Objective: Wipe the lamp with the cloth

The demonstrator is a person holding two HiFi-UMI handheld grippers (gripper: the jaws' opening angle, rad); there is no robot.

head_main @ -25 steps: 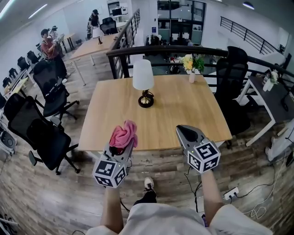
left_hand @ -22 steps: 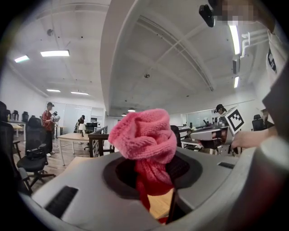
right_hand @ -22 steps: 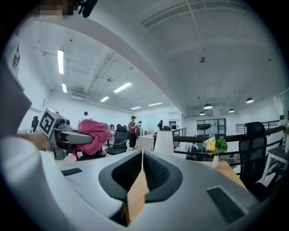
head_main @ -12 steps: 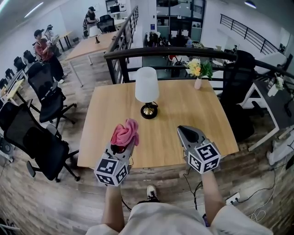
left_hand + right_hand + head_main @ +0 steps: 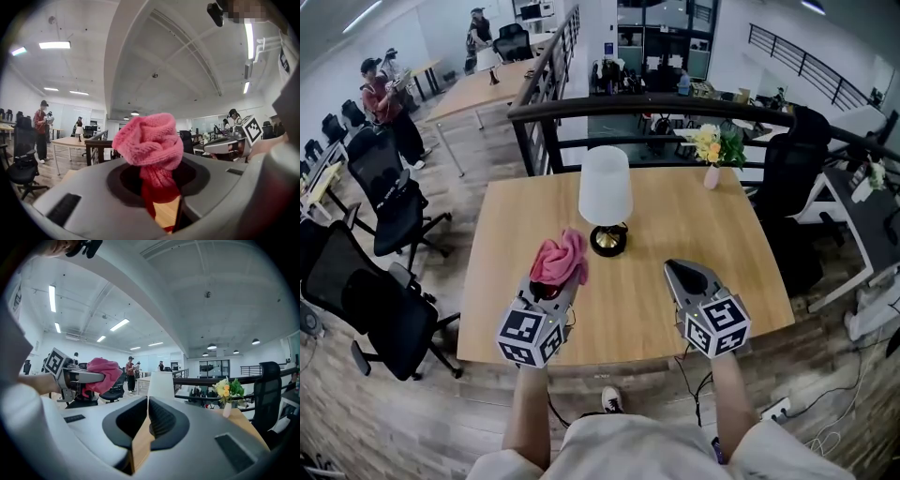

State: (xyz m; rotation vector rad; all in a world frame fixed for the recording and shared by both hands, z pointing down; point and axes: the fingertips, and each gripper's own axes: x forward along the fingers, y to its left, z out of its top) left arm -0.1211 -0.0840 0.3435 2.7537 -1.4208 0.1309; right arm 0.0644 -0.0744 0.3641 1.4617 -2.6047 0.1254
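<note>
Wooden bench (image 5: 703, 220) in open office, white-shaded lamp (image 5: 606, 187) standing on it, left tongs (image 5: 562, 281) pinching pink cloth (image 5: 561, 255), right tongs (image 5: 682, 272) pressed together, empty.

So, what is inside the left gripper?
A pink cloth, bunched above the left gripper, which is shut on its lower part. The cloth's bottom end is hidden.

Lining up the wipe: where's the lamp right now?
In the head view the lamp stands on the wooden table, just beyond the pink cloth in the left gripper, with the flower vase farther right.
</note>
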